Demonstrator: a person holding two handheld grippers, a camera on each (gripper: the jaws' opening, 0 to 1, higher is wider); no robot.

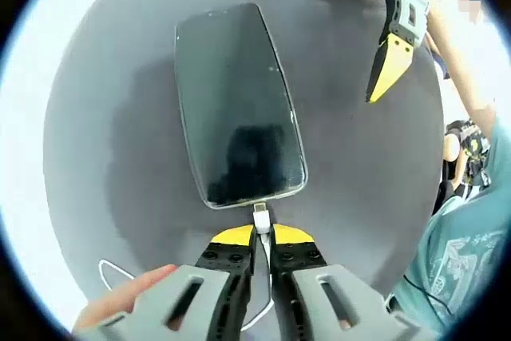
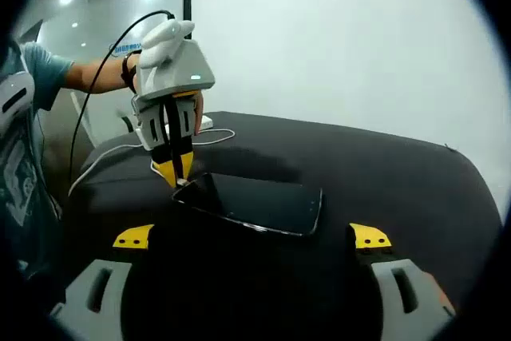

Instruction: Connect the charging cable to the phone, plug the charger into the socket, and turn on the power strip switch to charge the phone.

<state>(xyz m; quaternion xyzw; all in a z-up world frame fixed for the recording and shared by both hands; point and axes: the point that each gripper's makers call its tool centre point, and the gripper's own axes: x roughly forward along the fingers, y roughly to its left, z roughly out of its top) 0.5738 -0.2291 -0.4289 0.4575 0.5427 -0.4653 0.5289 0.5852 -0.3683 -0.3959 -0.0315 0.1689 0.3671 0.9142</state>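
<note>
While left gripper [image 1: 263, 237] pinches cable plug [image 1: 260, 216] at phone [image 1: 238, 106], right gripper [image 2: 251, 237] spread wide.

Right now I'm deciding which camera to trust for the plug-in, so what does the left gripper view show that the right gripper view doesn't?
Left gripper view alone: the cable plug pinched in the left gripper, its metal tip at the phone's near edge; whether it is seated cannot be told.

Right gripper view alone: the white cable trailing across the table behind the left gripper, and the phone's far end raised off the table.

Both: the phone, the dark table, the left gripper shut on the plug and the right gripper open.
</note>
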